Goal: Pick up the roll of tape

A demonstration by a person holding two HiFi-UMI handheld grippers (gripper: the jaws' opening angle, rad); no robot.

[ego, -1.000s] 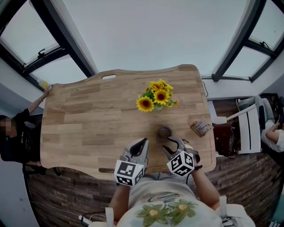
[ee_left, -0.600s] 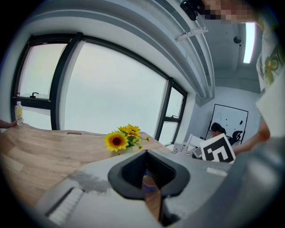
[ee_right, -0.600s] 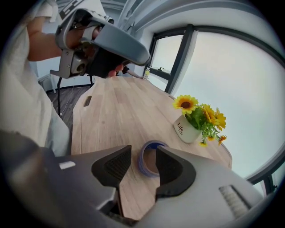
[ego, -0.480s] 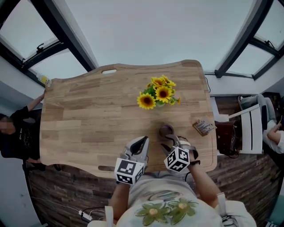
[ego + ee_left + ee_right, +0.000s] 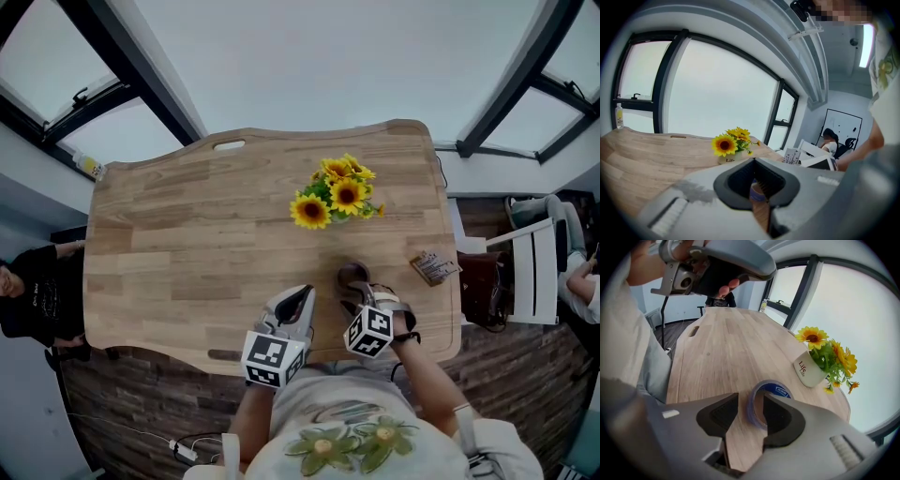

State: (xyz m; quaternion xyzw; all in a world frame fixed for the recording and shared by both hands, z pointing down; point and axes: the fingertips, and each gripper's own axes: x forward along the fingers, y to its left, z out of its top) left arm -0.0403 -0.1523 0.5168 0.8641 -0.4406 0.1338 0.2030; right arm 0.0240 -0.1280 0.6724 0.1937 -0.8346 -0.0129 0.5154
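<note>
One roll of tape (image 5: pixel 754 408) is lying flat on the wooden table (image 5: pixel 187 244), close to its near edge and toward the near right corner. The right gripper (image 5: pixel 750 401) is reaching over it with jaws standing wide, one jaw outside the ring and the other over its hole, the wall between them with a gap showing. The left gripper (image 5: pixel 302 300) is hovering just beside, jaws drawn together on nothing. A white pot of sunflowers (image 5: pixel 336 199) is standing farther in, and a small printed pack (image 5: pixel 433 267) is lying at the right edge.
</note>
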